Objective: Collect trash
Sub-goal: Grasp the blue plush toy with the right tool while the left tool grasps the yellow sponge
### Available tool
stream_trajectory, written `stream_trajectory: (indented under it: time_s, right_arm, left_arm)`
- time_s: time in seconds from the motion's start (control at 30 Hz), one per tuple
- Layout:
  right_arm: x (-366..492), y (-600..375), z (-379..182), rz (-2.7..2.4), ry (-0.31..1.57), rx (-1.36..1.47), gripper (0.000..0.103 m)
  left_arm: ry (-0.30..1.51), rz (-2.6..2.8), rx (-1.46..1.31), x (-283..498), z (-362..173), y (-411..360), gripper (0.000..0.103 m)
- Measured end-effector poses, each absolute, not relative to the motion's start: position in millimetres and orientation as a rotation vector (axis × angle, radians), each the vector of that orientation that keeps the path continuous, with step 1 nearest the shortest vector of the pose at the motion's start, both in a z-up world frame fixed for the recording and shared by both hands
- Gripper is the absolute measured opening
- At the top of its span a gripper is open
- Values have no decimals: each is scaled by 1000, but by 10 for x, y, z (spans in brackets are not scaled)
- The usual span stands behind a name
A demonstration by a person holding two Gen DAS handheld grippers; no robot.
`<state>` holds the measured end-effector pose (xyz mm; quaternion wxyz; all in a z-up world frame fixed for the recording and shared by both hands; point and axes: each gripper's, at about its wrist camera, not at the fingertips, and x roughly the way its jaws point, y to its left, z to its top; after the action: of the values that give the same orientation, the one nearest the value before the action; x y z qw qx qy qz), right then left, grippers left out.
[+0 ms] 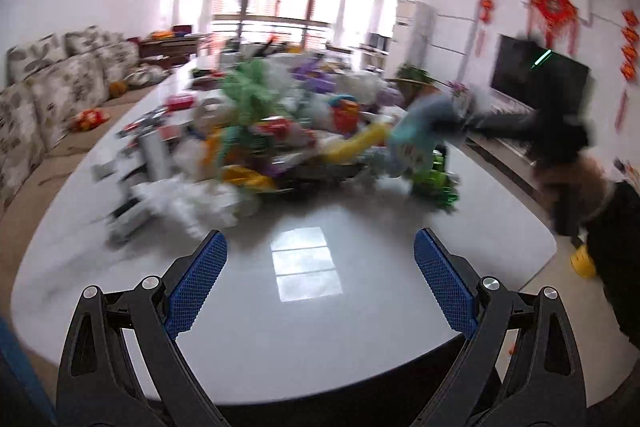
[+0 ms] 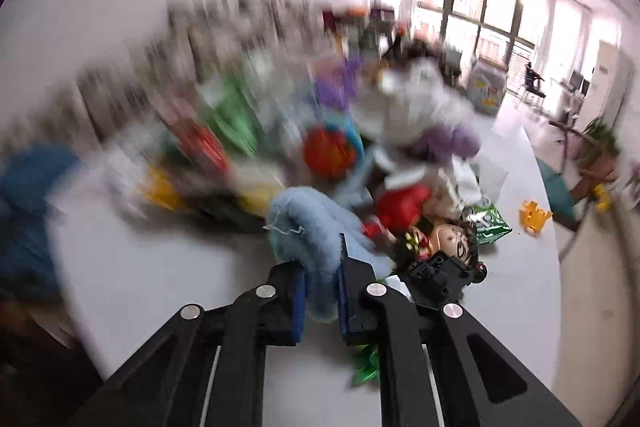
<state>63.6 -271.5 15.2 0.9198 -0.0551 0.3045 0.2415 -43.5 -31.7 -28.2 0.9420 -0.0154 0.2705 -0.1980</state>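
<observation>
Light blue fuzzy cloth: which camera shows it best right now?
The right wrist view: the light blue fuzzy cloth fills the centre, pinched in the right gripper. The left wrist view shows it only blurred beside the pile.

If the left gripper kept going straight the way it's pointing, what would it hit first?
Probably the bare white table between the open jaws of the left gripper; the blurred trash pile lies farther on. Depth is uncertain.

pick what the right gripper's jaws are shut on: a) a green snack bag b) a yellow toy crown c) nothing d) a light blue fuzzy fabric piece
d: in the right wrist view the right gripper has its jaws pressed on both sides of the light blue fuzzy fabric piece.
</observation>
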Motion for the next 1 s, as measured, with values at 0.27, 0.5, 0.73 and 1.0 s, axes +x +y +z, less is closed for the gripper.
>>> stream_trajectory:
  time_s: [0.27, 0.5, 0.73, 1.0]
  right_arm:
    - [66, -3352, 427, 449, 565, 65, 12]
    - [-117, -3709, 32, 381, 584, 134, 12]
    - [-100, -3852, -194, 364, 611, 176, 12]
    - [-113, -3732, -312, 376, 625, 191, 12]
  left_arm:
    - [569, -594, 0, 5, -403, -1267, 92]
    - [580, -486, 187, 634, -500, -1574, 92]
    - [588, -428, 511, 1041, -668, -1877, 73]
    - [539, -517, 404, 929, -262, -1524, 22]
